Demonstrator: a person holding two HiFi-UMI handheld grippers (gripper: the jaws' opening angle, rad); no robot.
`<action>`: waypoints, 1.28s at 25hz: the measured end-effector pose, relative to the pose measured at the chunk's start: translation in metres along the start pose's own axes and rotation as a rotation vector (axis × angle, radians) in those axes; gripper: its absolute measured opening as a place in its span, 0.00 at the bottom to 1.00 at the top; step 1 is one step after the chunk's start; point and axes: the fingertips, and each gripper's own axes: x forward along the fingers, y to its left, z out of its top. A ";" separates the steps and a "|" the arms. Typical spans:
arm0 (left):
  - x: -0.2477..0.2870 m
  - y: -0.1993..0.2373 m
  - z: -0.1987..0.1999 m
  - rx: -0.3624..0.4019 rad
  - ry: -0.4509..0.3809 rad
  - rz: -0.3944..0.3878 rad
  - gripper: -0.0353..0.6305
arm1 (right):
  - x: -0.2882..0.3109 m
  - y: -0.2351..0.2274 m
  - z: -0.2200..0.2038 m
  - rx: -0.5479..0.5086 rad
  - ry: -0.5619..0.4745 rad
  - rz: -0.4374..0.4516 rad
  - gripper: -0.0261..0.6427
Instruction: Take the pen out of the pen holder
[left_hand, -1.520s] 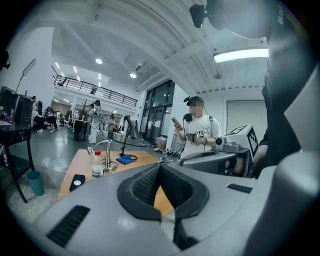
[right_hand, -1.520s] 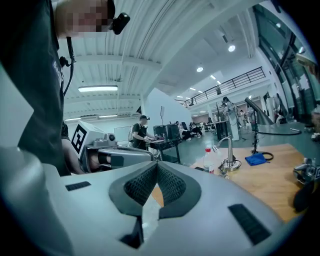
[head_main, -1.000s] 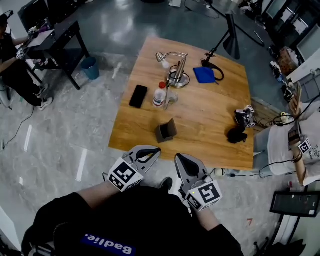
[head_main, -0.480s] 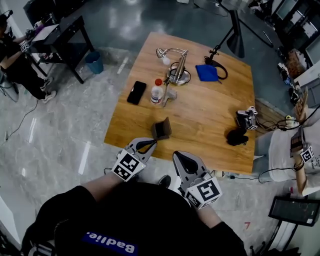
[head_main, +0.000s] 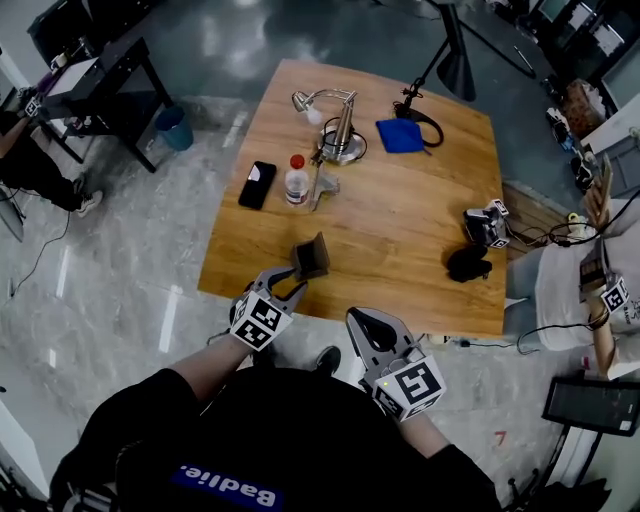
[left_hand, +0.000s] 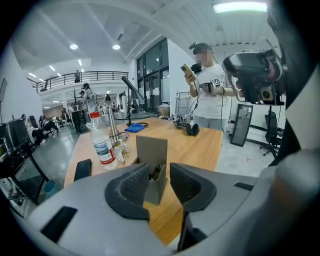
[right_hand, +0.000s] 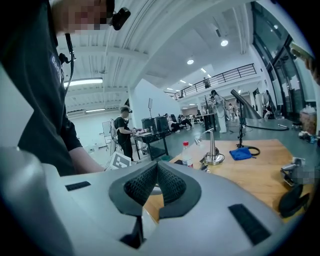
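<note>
The dark grey pen holder (head_main: 311, 258) stands near the front edge of the wooden table (head_main: 410, 250). In the left gripper view the pen holder (left_hand: 151, 150) stands just beyond the jaw tips, a dark pen (left_hand: 156, 172) leaning inside it. My left gripper (head_main: 292, 289) reaches the table's front edge right before the holder; its jaws are opening, and the pads touch nothing. In its own view the left gripper (left_hand: 159, 174) frames the holder in its gap. My right gripper (head_main: 366, 325) hangs off the table's front, and in its own view the right gripper (right_hand: 156, 169) is shut and empty.
A water bottle (head_main: 296, 181), a black phone (head_main: 257, 185), a metal desk lamp (head_main: 335, 125) and a blue cloth (head_main: 400, 135) lie toward the table's far side. A black object (head_main: 467, 264) and a marker-cube device (head_main: 487, 224) sit at the right edge, beside a person (head_main: 590, 290).
My left gripper has moved forward and down to the table's front edge by the holder, and its jaws have gone from shut to open. The right gripper has shifted only slightly.
</note>
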 end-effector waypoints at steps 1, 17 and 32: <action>0.004 0.000 -0.002 0.000 0.006 -0.002 0.24 | -0.001 -0.001 0.000 -0.005 -0.009 -0.001 0.05; 0.032 0.006 -0.015 0.051 0.085 0.019 0.15 | -0.011 -0.011 -0.010 0.004 -0.016 -0.035 0.05; -0.037 0.013 0.032 0.037 -0.034 0.049 0.13 | 0.003 0.000 -0.002 0.028 -0.020 0.015 0.05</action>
